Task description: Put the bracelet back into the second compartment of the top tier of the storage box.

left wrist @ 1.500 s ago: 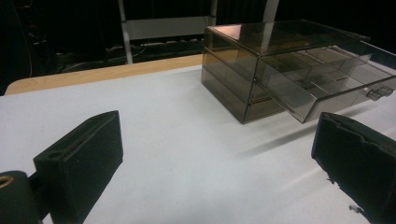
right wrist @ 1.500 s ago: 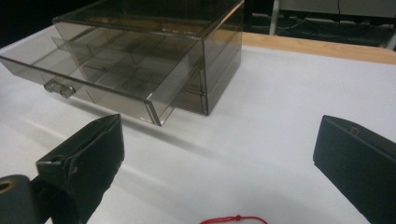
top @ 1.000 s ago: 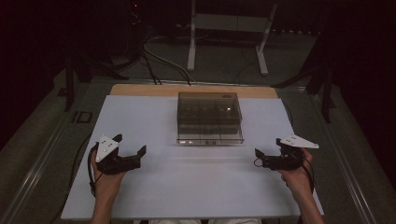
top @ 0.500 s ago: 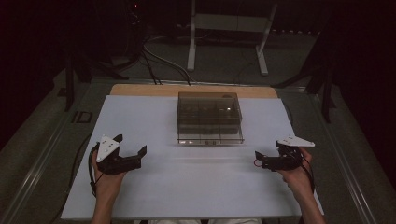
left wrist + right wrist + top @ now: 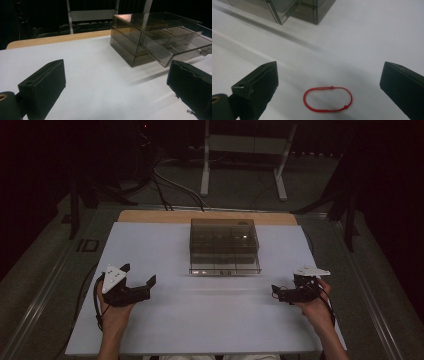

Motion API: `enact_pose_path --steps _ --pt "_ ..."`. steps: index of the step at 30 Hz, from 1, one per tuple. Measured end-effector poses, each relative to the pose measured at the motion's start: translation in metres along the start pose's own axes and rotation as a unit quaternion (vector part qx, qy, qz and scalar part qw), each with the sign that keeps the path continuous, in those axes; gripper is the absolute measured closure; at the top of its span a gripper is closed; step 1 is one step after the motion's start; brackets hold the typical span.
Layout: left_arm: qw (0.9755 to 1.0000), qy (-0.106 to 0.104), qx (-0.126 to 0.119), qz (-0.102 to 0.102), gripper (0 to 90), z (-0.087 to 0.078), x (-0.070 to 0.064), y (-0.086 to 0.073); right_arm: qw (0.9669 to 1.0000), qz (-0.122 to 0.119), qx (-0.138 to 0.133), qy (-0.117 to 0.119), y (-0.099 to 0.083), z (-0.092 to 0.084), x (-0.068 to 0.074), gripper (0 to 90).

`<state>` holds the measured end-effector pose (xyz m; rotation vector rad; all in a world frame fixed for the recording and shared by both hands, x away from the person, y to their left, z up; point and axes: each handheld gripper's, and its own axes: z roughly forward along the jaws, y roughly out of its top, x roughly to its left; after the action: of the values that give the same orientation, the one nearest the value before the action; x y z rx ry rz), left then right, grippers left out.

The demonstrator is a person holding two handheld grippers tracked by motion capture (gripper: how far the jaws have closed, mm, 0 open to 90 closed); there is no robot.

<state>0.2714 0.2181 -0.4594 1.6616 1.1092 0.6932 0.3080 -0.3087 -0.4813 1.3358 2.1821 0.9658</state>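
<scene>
A red cord loop (image 5: 327, 99) lies flat on the white surface (image 5: 210, 320), directly between the spread jaws of the right gripper (image 5: 329, 87) in the right gripper view; neither jaw touches it, and the gripper is released and holds nothing. In the high view the right gripper (image 5: 282, 292) sits near the right edge of the surface, held by the person's right hand (image 5: 317, 307), with its jaws pointing left; the loop is too small to make out there. The left gripper (image 5: 139, 275) is near the left side, held in the left hand (image 5: 115, 312), its jaws also wide apart and holding nothing. A smoky, see-through drawer box (image 5: 224, 245) stands at the middle of the far part of the surface, well apart from both grippers. In the left gripper view the drawer box (image 5: 152, 37) has one drawer pulled partly out toward the near side, and dividers show inside it. The same box's corner (image 5: 312, 10) stands at the far edge of the right gripper view, beyond the loop.
</scene>
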Motion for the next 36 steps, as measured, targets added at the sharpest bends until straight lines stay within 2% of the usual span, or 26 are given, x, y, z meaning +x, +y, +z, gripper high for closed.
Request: enact_pose_path --steps 12,36 --pt "1.0 -0.002 -0.001 0.001 3.7 0.0 -0.001 0.0 0.9996 0.007 0.026 0.003 -0.008 0.014 -0.001 2.1" --pt "1.0 -0.004 -0.002 0.002 3.7 0.0 -0.003 0.001 0.9981 0.014 0.06 -0.003 -0.015 0.025 -0.006 2.0"
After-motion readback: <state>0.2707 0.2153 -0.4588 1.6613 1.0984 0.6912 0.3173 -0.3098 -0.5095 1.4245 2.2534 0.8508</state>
